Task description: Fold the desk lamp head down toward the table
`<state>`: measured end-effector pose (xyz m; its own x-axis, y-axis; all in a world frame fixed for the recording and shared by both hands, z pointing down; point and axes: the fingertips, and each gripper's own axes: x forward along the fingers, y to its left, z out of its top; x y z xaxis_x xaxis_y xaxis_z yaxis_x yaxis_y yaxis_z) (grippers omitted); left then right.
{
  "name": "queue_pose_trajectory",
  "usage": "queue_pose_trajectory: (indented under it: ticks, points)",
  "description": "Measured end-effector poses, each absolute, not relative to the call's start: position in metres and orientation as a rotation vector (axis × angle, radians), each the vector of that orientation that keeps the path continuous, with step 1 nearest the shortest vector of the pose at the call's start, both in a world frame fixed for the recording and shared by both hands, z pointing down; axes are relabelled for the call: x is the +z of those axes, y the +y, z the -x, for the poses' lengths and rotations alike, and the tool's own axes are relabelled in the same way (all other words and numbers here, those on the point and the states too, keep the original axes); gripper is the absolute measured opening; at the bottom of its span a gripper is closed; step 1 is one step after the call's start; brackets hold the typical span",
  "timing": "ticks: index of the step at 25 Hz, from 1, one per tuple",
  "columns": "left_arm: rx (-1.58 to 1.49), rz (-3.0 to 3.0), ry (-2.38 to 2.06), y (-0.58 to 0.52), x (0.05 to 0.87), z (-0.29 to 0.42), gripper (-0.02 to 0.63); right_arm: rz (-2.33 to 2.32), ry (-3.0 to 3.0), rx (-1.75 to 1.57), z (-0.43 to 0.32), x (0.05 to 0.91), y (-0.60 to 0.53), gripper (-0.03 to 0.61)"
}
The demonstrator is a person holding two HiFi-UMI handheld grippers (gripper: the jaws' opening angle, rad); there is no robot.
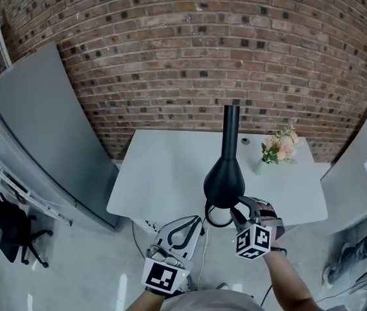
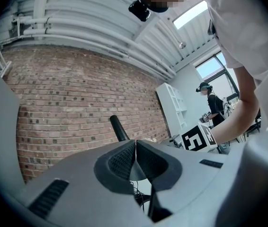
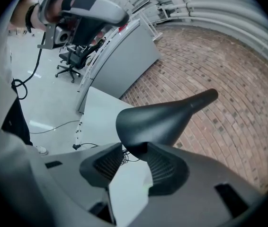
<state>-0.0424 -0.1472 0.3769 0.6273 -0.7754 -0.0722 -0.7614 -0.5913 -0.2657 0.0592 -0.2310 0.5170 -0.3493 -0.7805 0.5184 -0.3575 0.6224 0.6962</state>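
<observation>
The black desk lamp head [image 1: 224,180] is a bulb-shaped shade that tapers into a straight neck [image 1: 231,128] above the white table [image 1: 164,173]. In the right gripper view the lamp head [image 3: 157,122] fills the middle, its wide end dipping between the pads. My right gripper [image 1: 238,211] [image 3: 133,157] is open around that wide end, and I cannot tell whether the pads touch it. My left gripper [image 1: 192,225] [image 2: 135,157] is shut on nothing, low and left of the lamp. Above its jaws shows only the lamp neck [image 2: 119,128].
A vase of pale flowers [image 1: 279,148] stands at the table's back right. A black cable loop [image 1: 217,218] hangs under the lamp head. A grey panel [image 1: 34,128] leans at the left, with an office chair [image 1: 8,232] beyond it. Behind the table is a brick wall [image 1: 190,57].
</observation>
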Motion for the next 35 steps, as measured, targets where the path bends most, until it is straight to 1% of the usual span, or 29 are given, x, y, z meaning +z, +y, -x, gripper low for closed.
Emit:
queue_pose_trajectory:
  ticks: [9,18,29,35]
  points:
    - [-0.061,2.587,1.274,-0.154,0.38,0.048,0.012,-0.933,-1.966,-0.582,-0.058,0.517,-0.234,0.16]
    - [-0.074,2.6,1.285,-0.156,0.39,0.046,0.012,-1.063,-2.064,-0.451,-0.062,0.509,-0.221,0.154]
    - [-0.021,2.644,1.34,-0.147,0.403,0.042,0.012,-1.19,-2.202,-0.351,-0.065,0.484,-0.2,0.113]
    - [-0.015,2.658,1.383,-0.14,0.408,0.042,0.012,-1.226,-2.299,-0.301,-0.061,0.469,-0.185,0.067]
